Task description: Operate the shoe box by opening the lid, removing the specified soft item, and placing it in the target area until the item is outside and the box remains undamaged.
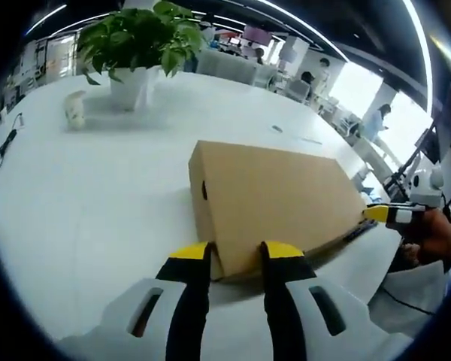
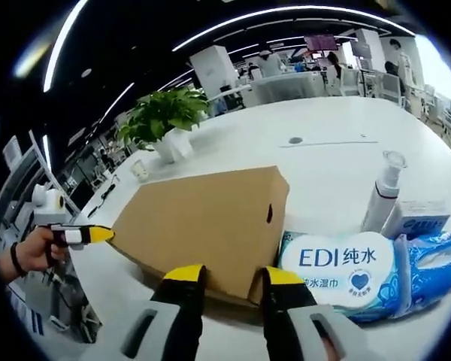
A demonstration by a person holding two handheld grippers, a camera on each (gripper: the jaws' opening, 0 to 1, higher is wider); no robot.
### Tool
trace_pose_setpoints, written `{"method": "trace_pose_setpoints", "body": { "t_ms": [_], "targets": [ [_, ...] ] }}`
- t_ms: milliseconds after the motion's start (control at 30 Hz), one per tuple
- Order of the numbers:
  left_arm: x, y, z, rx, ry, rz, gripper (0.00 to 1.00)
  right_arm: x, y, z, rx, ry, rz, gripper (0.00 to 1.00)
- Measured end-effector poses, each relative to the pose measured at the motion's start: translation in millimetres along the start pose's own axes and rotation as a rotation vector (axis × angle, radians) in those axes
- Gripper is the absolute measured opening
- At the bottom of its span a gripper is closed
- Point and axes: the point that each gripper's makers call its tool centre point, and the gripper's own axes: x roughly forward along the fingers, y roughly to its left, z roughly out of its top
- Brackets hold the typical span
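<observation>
Both grippers' fingers straddle shoe box (image 1: 274,203) corners, spread | wipes pack (image 2: 368,274), bottle (image 2: 383,188) beside | plant (image 1: 135,45) behind

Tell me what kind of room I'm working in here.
Probably an open-plan office. The shoe box sits on a big white table with a potted plant; behind are rows of desks and chairs under strip ceiling lights.

I see bright, even light from ceiling strips (image 2: 233,26); windows (image 1: 406,113) blow out to glare. Shadows are soft, edges bend strongly, and the far background blurs.
</observation>
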Motion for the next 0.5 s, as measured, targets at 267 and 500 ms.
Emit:
{"method": "trace_pose_setpoints", "body": {
  "t_ms": [267,500],
  "targets": [
    [-24.1,-16.6,9.1,0.111,-0.077,0.032,0.34,-53.5,-32.1,18.4,-0.049,-0.099,-0.051,0.36],
    [-46.8,-49.9,8.1,0.183,-0.126,0.003,0.40,-122.7,-73.0,10.2,-0.078,-0.160,-0.134,0.47]
  ]
}}
